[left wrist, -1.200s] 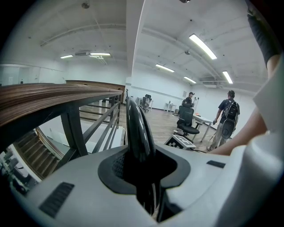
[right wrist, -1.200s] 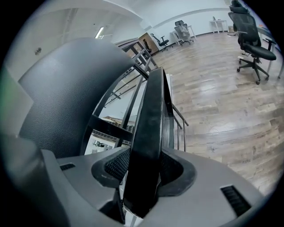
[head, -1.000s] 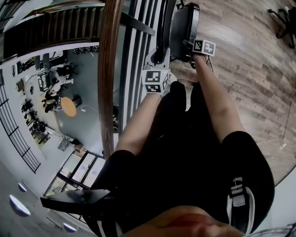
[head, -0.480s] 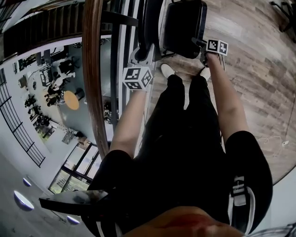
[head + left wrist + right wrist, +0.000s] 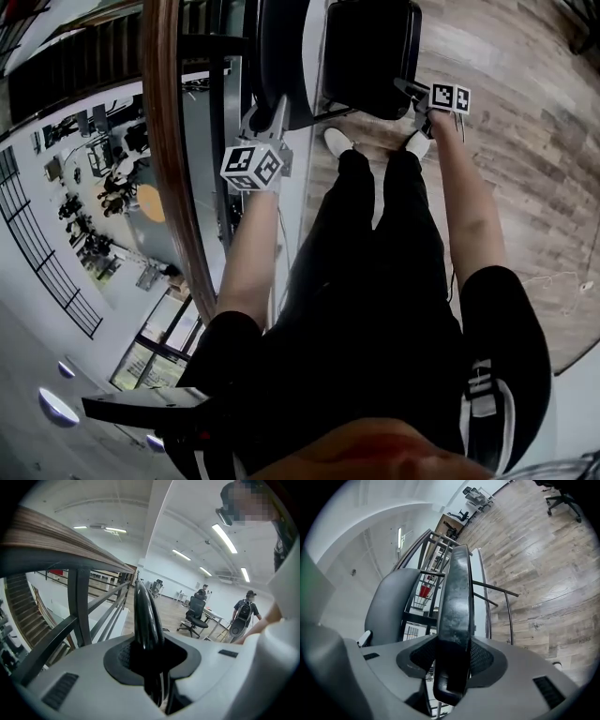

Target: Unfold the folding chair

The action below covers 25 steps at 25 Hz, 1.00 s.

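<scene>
No legible txt, nos., brand marks or signs in any view. Only print: b/w square code patterns on left cube (image 5: 251,167) and right cube (image 5: 450,97), no letters or digits. Nil readable on chair (image 5: 370,56).

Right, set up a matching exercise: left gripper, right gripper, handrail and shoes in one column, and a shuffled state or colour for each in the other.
Column one:
1. left gripper
2. right gripper
3. handrail
4. shoes

Column two:
A. white
B. fingers shut on the chair seat
C. brown wood
D. fingers shut on the chair backrest

Pairs: 1-D, 2-B, 3-C, 4-A
</scene>
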Motion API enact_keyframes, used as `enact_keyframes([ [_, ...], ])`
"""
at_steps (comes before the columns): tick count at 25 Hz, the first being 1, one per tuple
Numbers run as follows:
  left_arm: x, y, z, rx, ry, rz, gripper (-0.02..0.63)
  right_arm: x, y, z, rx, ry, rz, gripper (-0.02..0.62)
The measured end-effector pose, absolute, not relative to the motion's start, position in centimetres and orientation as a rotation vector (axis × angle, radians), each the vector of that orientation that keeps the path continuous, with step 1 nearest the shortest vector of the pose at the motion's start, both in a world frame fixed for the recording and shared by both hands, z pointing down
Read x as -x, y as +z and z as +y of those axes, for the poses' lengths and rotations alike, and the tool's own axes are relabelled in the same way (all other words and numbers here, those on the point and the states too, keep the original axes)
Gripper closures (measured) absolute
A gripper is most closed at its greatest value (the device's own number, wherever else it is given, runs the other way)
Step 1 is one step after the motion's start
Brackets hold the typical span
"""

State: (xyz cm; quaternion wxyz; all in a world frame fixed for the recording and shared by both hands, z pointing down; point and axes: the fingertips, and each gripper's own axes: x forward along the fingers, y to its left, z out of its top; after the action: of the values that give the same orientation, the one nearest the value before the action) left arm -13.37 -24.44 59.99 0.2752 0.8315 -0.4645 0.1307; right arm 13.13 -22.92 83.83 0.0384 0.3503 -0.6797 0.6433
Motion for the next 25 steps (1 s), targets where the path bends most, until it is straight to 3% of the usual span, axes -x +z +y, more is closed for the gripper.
enact_keyframes([
  [15,15.8,63.2,-24.6,-2.215,0.263,-1.177,0.520,-18.8,89.1,-20.5,-0.965,2.034,-2.198,0.405],
  [25,16.2,66.0,-24.8,-2.165,0.213,-1.149,0.518,-21.0,91.9,-19.8,-0.795,2.250,-2.320,0.407],
])
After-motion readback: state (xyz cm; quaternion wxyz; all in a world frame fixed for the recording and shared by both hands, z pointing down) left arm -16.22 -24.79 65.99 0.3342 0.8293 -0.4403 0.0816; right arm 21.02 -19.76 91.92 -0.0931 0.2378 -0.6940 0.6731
